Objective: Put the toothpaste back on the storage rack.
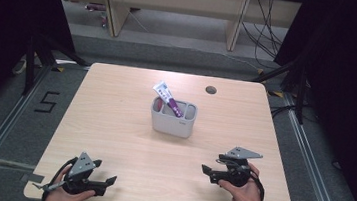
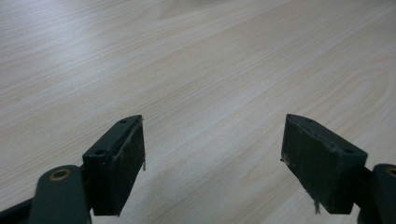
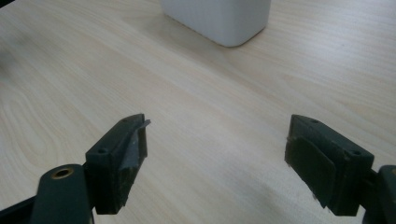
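- The white holder (image 1: 173,119) is standing upright near the middle of the wooden table (image 1: 113,124), a little toward the far edge; it is split into compartments, and its rim is showing two openings from the high view.
- A tube (image 1: 167,97) with a white and purple label is leaning inside the holder's left compartment, tilting up and to the left so its flat end is sticking out above the rim.
- The right gripper (image 1: 207,172) is sitting low over the table at the near right — well apart from the holder, with bare wood between them. A hand (image 1: 244,195) is wrapping around its body from below.
- In the right gripper view its jaws are standing wide apart with nothing between them; the pads (image 3: 133,149) are touching no object, and the lower part of the holder (image 3: 219,18) is showing at the top of that view, ahead of the jaws and slightly to the left of centre.
- The left gripper (image 1: 107,182) is resting at the near left corner of the table, held by the other hand (image 1: 63,196), and is pointing toward the right along the near edge.
- In the left gripper view its jaws are likewise spread wide — only plain wood grain is lying between and beyond the pads (image 2: 130,154).
- A round cable hole (image 1: 211,90) is sitting in the tabletop beyond the holder, to its right.
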Demonstrator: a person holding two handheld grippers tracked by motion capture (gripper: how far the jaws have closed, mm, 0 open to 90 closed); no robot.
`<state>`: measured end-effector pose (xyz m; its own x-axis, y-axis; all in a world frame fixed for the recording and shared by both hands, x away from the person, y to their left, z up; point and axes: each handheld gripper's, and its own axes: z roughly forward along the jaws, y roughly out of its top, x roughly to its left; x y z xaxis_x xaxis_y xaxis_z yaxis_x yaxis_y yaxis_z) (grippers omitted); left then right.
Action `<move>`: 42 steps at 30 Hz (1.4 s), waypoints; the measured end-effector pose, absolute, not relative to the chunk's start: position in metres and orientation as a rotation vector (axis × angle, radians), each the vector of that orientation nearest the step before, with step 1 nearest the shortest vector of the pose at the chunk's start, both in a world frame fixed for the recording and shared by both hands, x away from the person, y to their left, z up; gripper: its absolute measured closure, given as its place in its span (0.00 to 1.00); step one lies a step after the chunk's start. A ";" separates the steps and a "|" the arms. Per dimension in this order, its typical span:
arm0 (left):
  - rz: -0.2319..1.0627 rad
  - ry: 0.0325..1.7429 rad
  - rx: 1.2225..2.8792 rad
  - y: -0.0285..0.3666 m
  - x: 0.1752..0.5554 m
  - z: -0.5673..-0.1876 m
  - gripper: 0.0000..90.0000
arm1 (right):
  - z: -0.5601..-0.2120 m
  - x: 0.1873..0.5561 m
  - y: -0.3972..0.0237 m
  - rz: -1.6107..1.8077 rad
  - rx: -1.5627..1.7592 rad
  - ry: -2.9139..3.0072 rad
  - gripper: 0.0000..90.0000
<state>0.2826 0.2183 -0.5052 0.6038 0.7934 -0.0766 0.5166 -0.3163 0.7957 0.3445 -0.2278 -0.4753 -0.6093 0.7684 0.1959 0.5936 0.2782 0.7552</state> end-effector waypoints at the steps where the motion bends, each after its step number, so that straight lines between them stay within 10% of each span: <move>1: 0.421 1.034 1.998 0.218 0.283 -0.505 0.23 | -0.477 0.344 -0.230 1.229 1.223 2.346 0.24; 42: 0.424 1.001 2.037 0.219 0.282 -0.504 0.23 | -0.492 0.301 -0.244 1.208 1.232 2.389 0.22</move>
